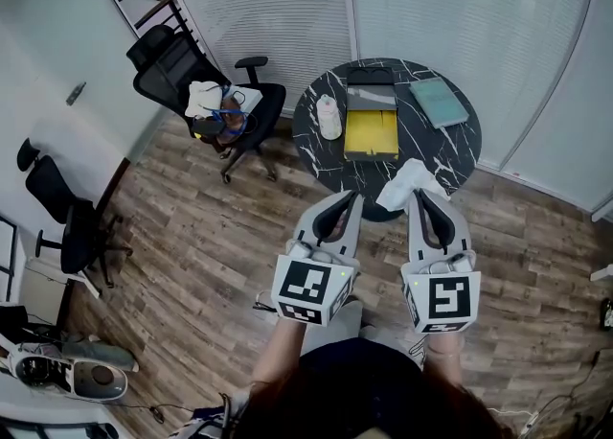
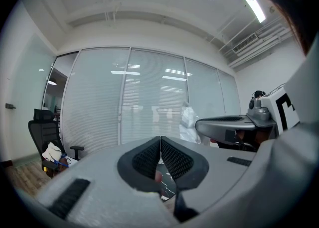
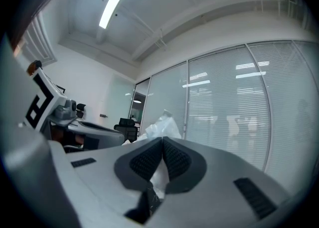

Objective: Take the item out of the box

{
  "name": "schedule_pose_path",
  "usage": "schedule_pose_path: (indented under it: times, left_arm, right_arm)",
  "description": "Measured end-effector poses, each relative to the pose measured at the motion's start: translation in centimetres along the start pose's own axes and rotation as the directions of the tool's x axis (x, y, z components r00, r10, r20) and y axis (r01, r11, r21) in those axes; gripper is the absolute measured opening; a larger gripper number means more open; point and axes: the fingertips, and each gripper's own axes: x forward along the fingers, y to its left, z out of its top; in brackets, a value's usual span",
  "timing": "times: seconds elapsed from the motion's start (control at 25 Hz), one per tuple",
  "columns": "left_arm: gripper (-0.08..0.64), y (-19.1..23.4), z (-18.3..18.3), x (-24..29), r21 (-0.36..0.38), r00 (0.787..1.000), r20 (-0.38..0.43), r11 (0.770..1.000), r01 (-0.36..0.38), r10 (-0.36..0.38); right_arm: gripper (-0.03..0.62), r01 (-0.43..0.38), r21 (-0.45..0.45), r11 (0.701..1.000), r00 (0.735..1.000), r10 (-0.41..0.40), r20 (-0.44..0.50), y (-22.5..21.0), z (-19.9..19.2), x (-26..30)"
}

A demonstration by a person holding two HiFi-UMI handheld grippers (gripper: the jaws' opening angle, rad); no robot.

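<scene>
On the round black marble table lies an open box with a yellow inside and a dark lid folded back. My right gripper hovers over the table's near edge, shut on a crumpled white plastic bag. That bag rises behind the closed jaws in the right gripper view. My left gripper hangs beside it, shut with nothing held; its jaws meet in the left gripper view, where the bag shows to the right.
A teal flat case and a white-pink object lie on the table beside the box. A black office chair with clutter stands at the left, another chair farther left. Glass walls with blinds are behind; the floor is wood.
</scene>
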Motion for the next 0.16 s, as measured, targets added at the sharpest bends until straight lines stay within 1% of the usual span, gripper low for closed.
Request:
schedule_pose_path:
  times: [0.16]
  left_arm:
    - [0.026,0.68,0.08,0.16,-0.001,1.0,0.0,1.0,0.002,-0.002]
  right_arm:
    - [0.025,-0.002,-0.013,1.0,1.0,0.002,0.001,0.28,0.33,0.58]
